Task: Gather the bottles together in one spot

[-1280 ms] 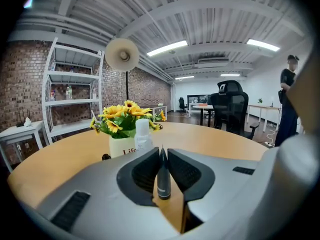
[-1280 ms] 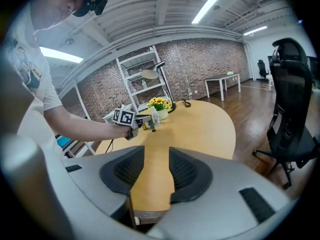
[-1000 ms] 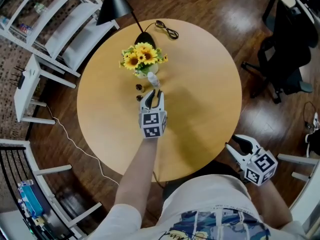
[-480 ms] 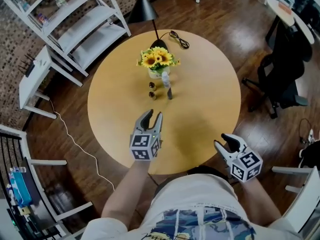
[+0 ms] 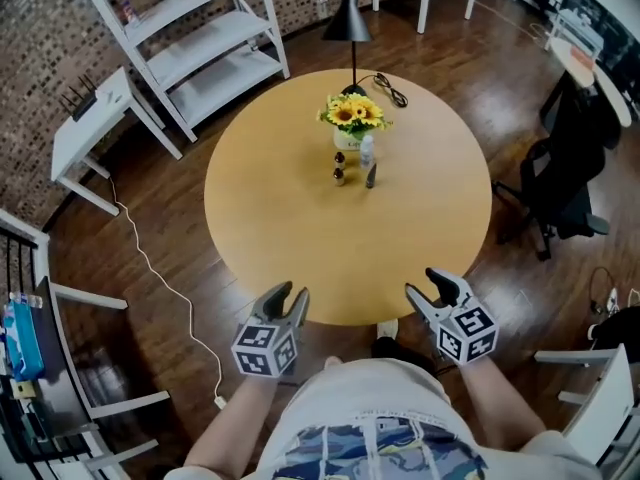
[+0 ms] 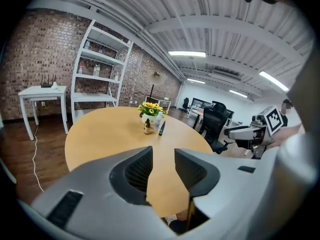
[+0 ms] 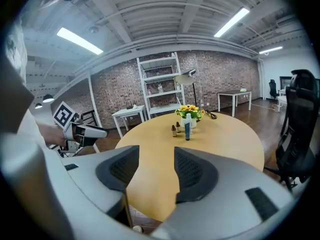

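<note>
Spotted the bottles [image 5: 340, 175] bunched upper centre of the head view, standing just beside the sunflower vase [image 5: 350, 133] on the round table [image 5: 270, 238]. Found left gripper [image 5: 289, 295] and right gripper [image 5: 425, 288] well apart from them at bottom of frame, pointing up-frame at the cluster, neither clearly nearer. Caught both sets of jaws just opening, spread with nothing between.

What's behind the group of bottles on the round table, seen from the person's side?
Directly behind the bottles stands a white vase of sunflowers; beyond it, a black lamp and a loose cable. The blooms cover most of the lamp's base from the head view.
</note>
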